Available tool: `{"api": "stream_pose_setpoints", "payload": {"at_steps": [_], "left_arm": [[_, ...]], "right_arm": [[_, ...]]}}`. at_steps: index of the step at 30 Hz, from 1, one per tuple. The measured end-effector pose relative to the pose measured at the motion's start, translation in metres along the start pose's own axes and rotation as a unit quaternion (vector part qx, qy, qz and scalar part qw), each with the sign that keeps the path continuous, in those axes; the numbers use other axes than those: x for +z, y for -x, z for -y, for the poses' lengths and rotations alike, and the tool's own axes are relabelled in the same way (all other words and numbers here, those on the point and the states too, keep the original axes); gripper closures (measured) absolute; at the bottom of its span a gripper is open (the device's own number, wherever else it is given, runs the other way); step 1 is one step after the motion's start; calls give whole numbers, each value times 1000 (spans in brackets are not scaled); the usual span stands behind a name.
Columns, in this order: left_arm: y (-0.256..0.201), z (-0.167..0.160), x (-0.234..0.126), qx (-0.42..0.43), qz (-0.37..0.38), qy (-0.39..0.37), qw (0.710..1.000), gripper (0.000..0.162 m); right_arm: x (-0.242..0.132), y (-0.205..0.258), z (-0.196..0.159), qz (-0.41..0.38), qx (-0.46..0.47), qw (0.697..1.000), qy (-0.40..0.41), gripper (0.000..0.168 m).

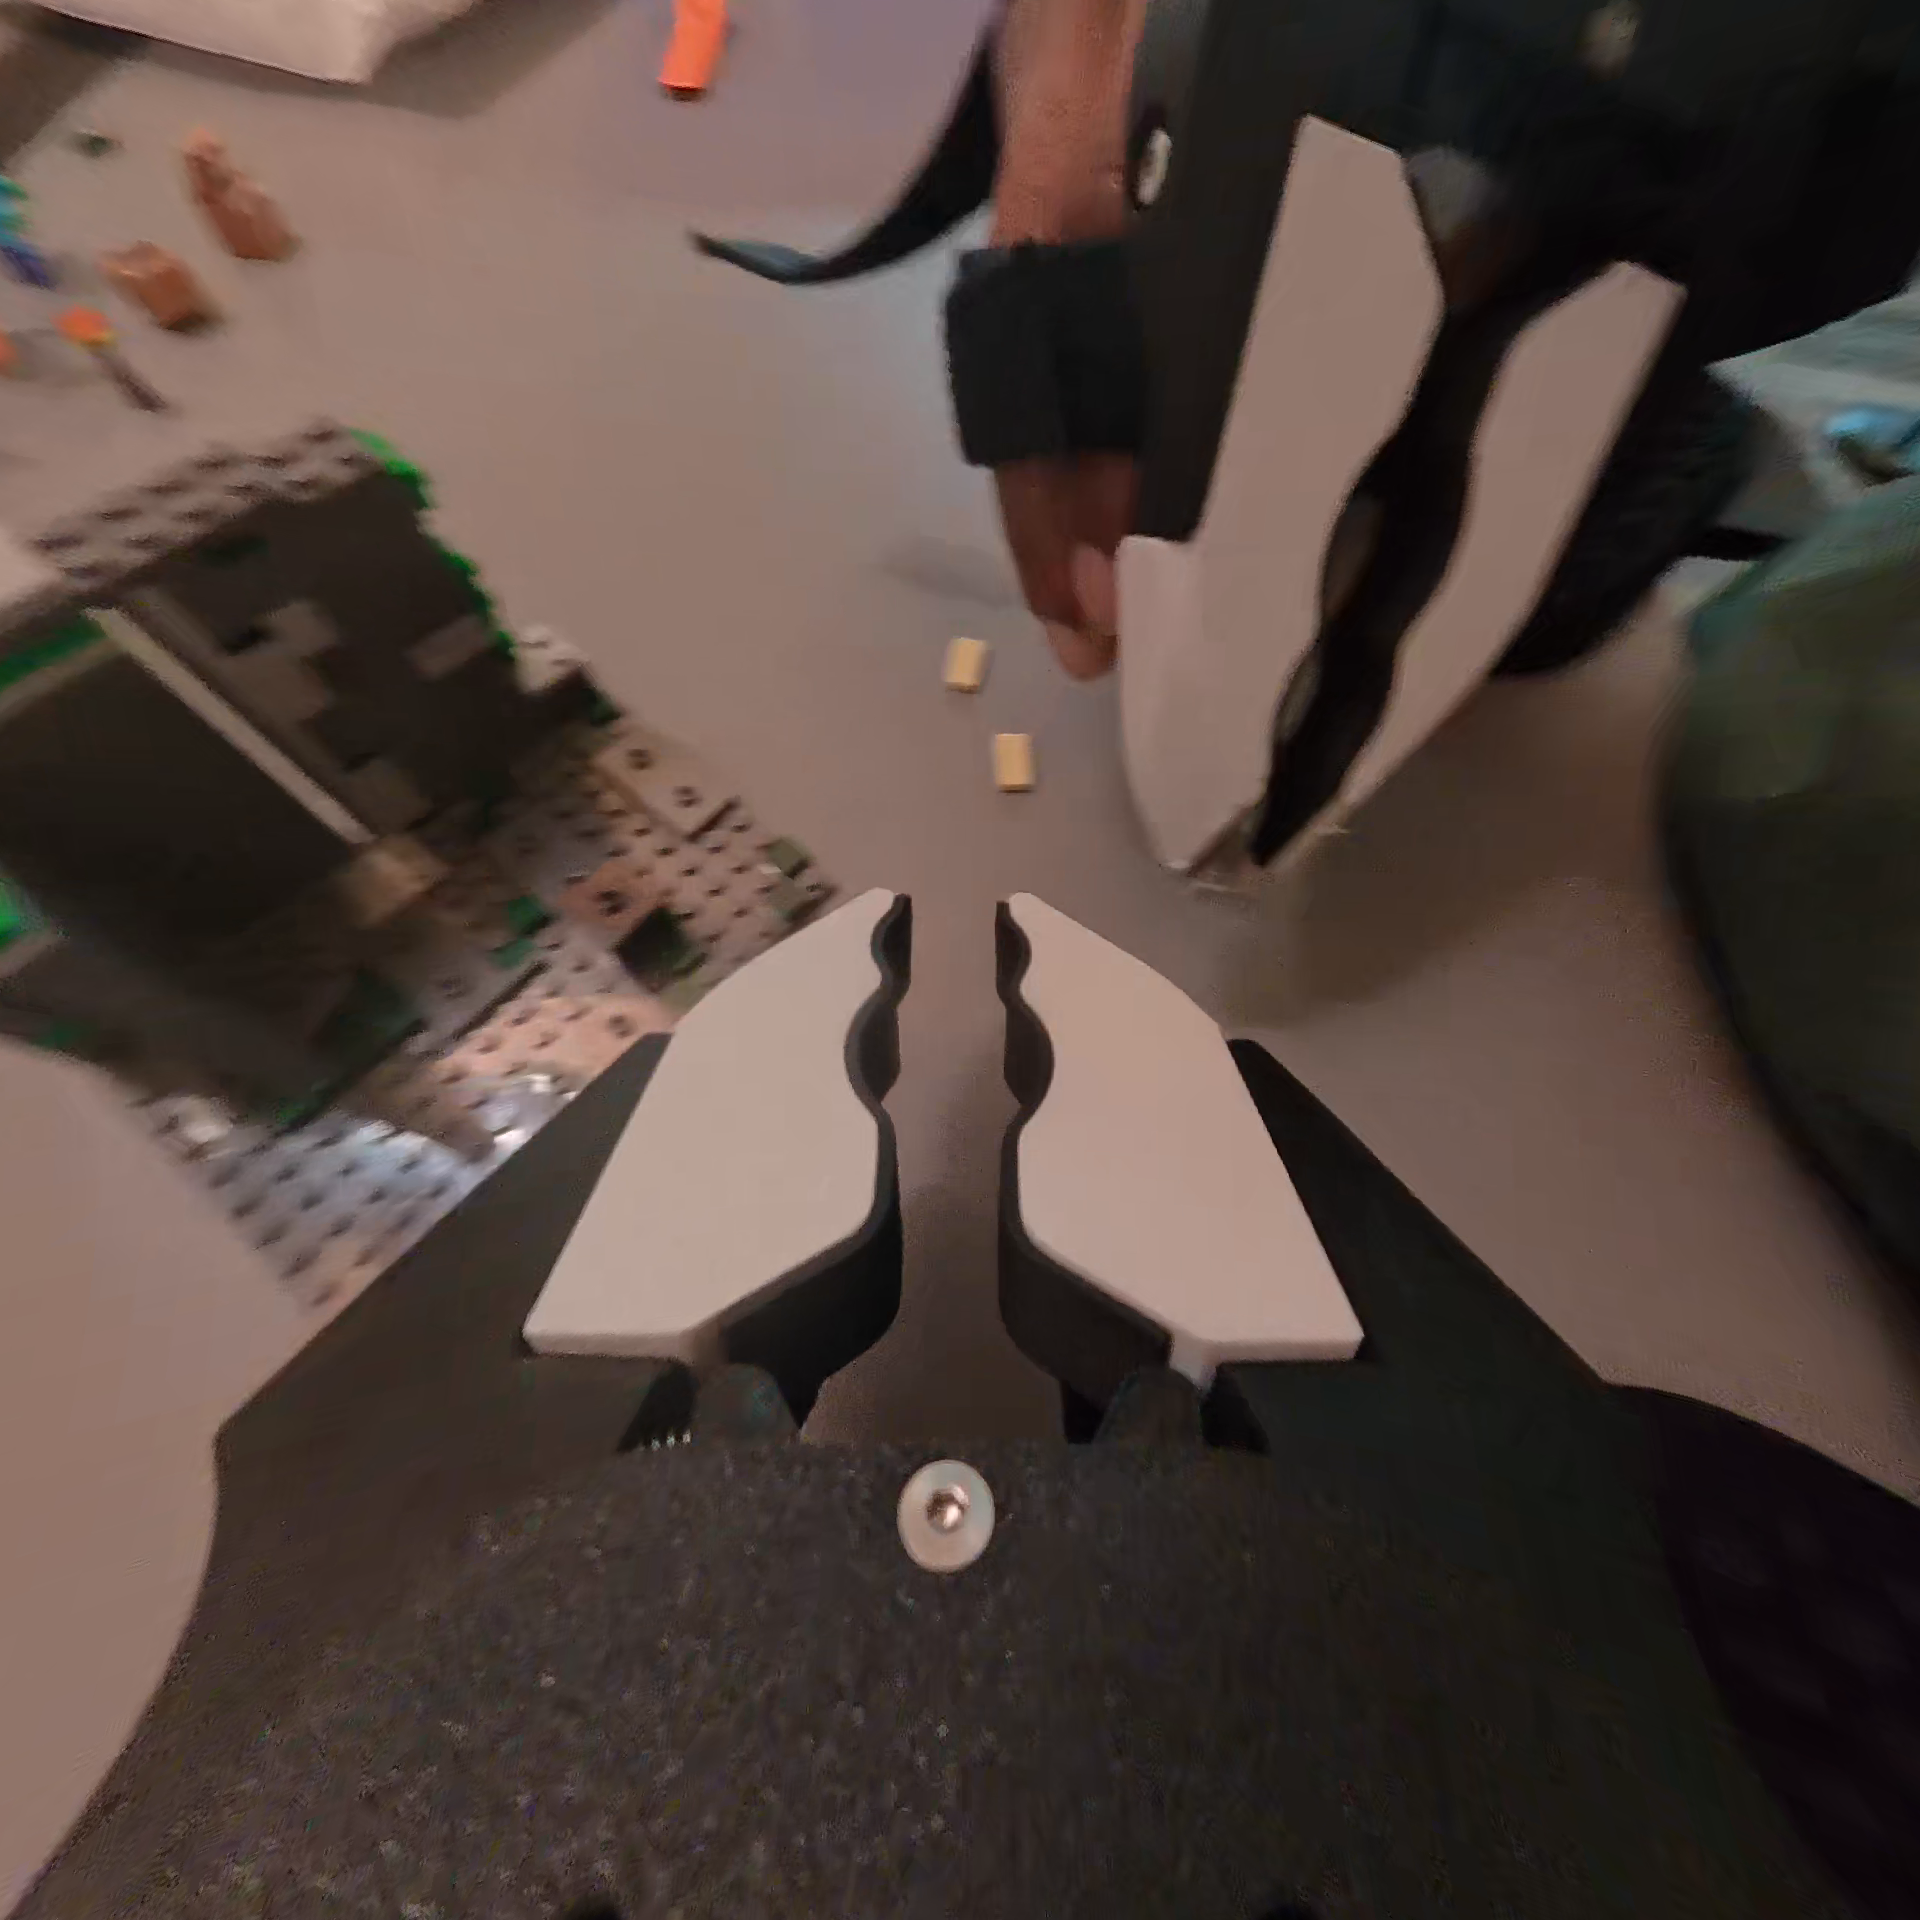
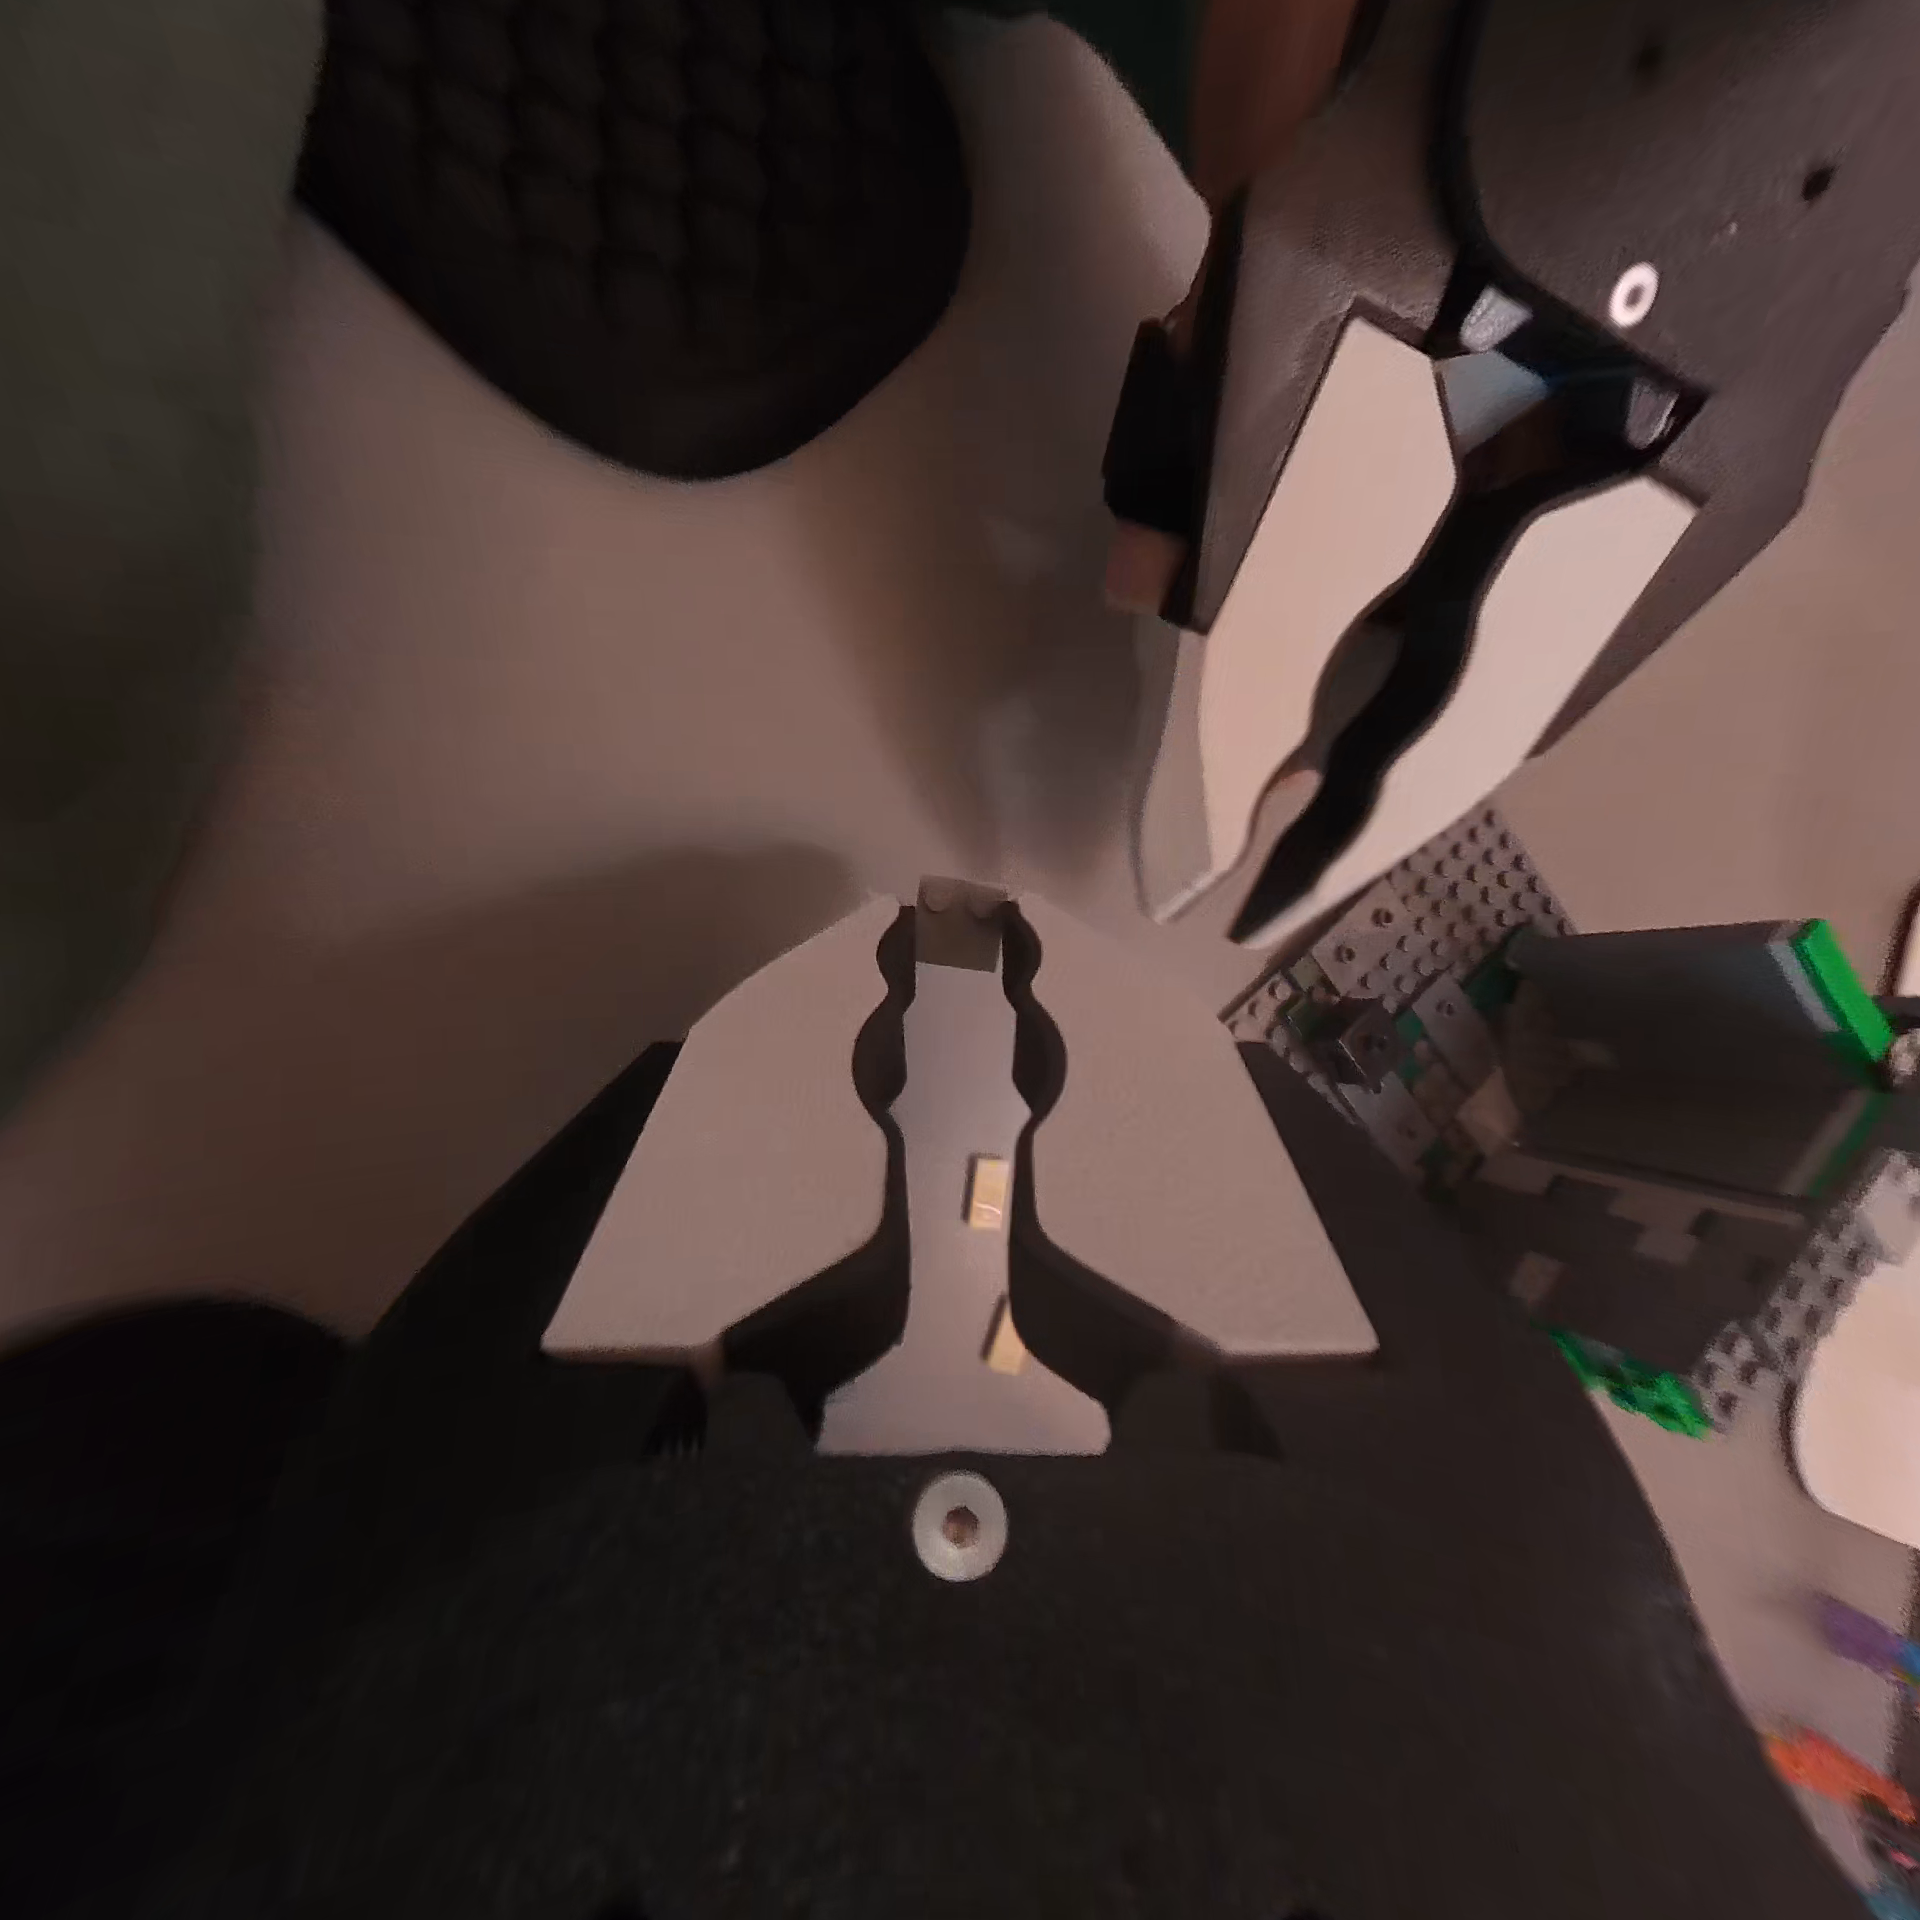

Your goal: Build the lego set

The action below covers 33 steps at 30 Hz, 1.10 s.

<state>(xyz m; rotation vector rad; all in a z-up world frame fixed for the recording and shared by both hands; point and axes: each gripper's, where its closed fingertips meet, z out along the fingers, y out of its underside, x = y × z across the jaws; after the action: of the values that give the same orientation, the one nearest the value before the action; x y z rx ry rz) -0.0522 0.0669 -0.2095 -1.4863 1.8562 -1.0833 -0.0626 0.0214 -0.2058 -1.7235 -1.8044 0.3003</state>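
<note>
My right gripper (image 2: 961, 920) is shut on a small grey-tan studded brick (image 2: 961, 940) held at its tips above the table. It also shows in the left wrist view (image 1: 1231, 852), at the upper right, tips down. My left gripper (image 1: 951, 914) is open a little and empty, just right of the build. It shows in the right wrist view (image 2: 1236, 914) too. The lego build (image 1: 312, 675) is a dark grey rock wall with green bits on a grey studded baseplate (image 1: 644, 862). The build shows again in the right wrist view (image 2: 1662, 1143). Two small tan bricks (image 1: 964, 662) (image 1: 1011, 762) lie on the table.
Brown bricks (image 1: 237, 197), an orange piece (image 1: 694, 47) and a white bag (image 1: 260, 31) lie at the far left. A gloved hand (image 1: 1049, 353) holds the right gripper. Dark green cloth (image 1: 1818, 935) fills the right side. A black textured object (image 2: 644, 229) lies beyond the right gripper.
</note>
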Motion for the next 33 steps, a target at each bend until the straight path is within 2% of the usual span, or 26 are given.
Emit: {"api": "stream_pose_setpoints", "payload": {"at_steps": [1, 5, 13, 17, 23, 26, 29, 33], "left_arm": [[-9, 1, 2, -11, -29, -1, 1000, 147], [-37, 5, 12, -53, -111, -3, 992, 144], [-46, 27, 23, -173, -179, -45, 968, 143], [-47, 37, 21, -198, -196, -60, 959, 145], [-43, 36, 23, -221, -173, -55, 958, 155], [-37, 38, 22, -239, -146, -76, 957, 157], [-29, 43, 14, -257, -108, -111, 954, 157], [-16, 52, 0, -285, -58, -169, 942, 157]], "right_arm": [[-4, 2, -3, 0, -20, 1000, 7, 153], [-16, 5, -11, -7, -82, 996, 34, 153], [-30, -3, -13, -28, -142, 988, 48, 152], [-31, -6, -13, -30, -172, 983, 58, 152], [-30, -9, -15, -32, -203, 976, 70, 153], [-32, -15, -14, -49, -161, 984, 56, 152], [-39, -24, -10, -81, -62, 995, 2, 144], [-46, -41, -16, -166, 96, 979, -74, 143]]}}
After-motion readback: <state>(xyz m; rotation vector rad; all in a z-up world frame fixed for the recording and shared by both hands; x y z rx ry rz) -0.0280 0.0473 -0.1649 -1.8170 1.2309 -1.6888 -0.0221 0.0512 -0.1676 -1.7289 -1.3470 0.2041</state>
